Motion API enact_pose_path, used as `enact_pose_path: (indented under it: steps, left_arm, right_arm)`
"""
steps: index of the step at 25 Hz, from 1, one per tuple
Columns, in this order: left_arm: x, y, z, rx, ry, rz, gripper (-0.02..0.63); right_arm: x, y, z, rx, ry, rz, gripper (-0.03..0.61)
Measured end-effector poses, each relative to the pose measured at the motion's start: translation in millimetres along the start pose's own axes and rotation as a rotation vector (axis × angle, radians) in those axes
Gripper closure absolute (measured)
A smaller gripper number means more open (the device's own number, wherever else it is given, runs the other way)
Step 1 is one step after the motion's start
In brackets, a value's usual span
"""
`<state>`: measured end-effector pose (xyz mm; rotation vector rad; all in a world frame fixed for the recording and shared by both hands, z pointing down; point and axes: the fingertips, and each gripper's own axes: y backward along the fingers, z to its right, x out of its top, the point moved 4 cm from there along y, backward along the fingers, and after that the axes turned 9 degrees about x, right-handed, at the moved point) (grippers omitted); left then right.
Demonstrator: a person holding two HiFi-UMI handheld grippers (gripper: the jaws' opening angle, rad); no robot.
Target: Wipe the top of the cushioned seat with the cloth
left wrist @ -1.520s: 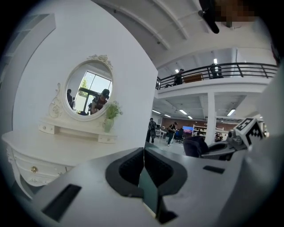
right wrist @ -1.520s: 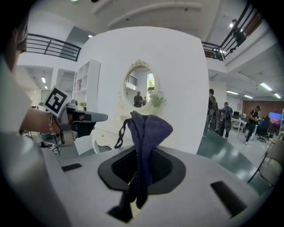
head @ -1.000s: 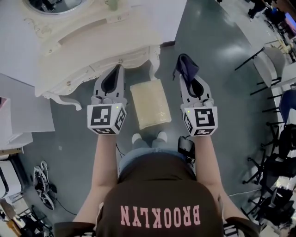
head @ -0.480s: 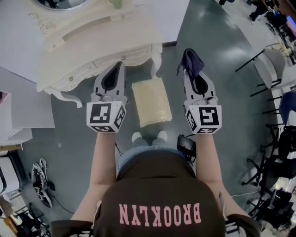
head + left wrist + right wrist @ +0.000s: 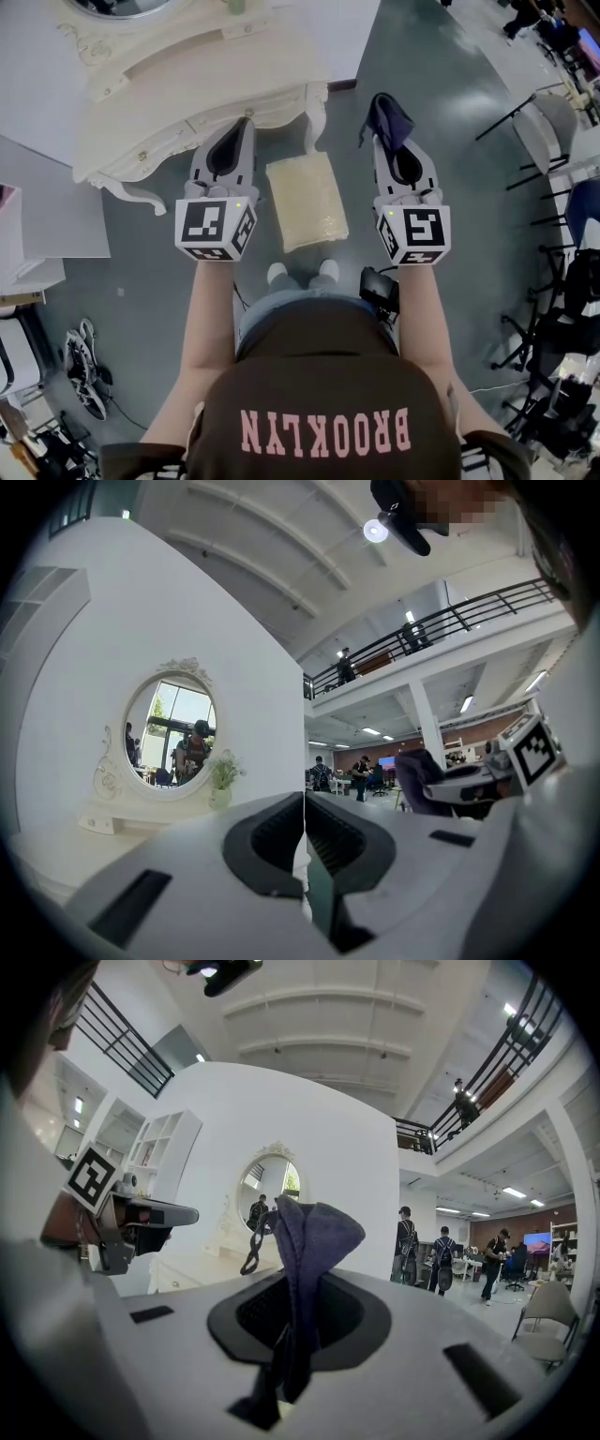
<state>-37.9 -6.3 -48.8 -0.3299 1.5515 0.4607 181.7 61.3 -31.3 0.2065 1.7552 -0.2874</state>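
A: Where was the cloth relative to the cushioned seat (image 5: 306,202)?

B: Off the seat's right side, not on it. The dark cloth (image 5: 387,117) was pinched in the right gripper (image 5: 386,136). The jaws were pressed in on a fold, and the rest stood bunched beyond the tips. The right gripper view showed the fabric rising straight out of the closed jaws.

A: And the other tool?

B: The left gripper (image 5: 242,127) was off the seat's left side. Its jaws were flat together with nothing between them. I judged it spare, since one cloth needs one holder.

A: Why were both held wide of the seat?

B: The person's shoes (image 5: 300,275) were at the seat's near end, with one arm out to each side. Both gripper views looked out level, at a wall and a round mirror (image 5: 171,726), not down at the cushion. So I'd say the tools were carried high over the seat's flanks, in a ready stance.

A: Was there any contact with the top?

B: None that I could see. The pale top lay bare. The seat's far end sat just beside a leg of the white dressing table (image 5: 187,84).

A: What did the next move call for?

B: My guess was that the right gripper had to tip down and come in over the seat so the loose bunch met the cushion. The grip was near one edge, which left most of the fabric free to drag flat. The risk was that the wad would touch only a narrow strip of the top.
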Motion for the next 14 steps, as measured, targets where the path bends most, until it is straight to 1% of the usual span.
enact_pose_path:
  steps: [14]
  left_arm:
    - [1.7, -9.0, 2.0, -0.022, 0.011, 0.01, 0.609]
  right_arm:
    - [-0.4, -3.2, 1.4, -0.003, -0.014, 0.013, 0.545]
